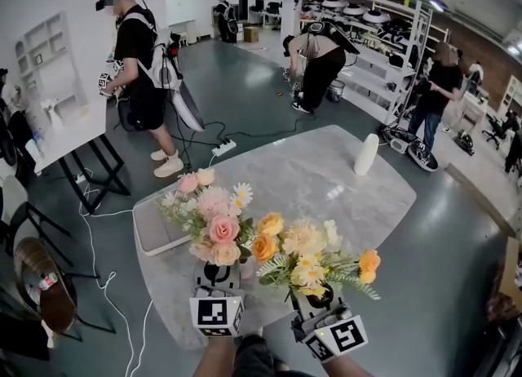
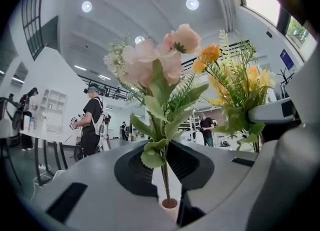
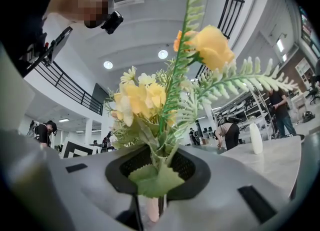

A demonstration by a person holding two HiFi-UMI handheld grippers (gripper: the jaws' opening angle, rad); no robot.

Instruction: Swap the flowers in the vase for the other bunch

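The left gripper (image 1: 217, 273) clamps the pink bunch (image 1: 214, 216), the right gripper (image 1: 318, 295) the yellow bunch (image 1: 306, 257) — the white vase (image 1: 366, 155) stands far right, nearer the latter.

Place: I'm in a big open lab/workshop hall | evid: smooth grey floor (image 1: 245, 98) w/ white power strip (image 1: 223, 148) + loose cables | tall white metal shelving racks (image 1: 390, 64) | person in black w/ backpack rig (image 1: 139, 41), others working nearby | round ceiling lamps (image 2: 192, 3)
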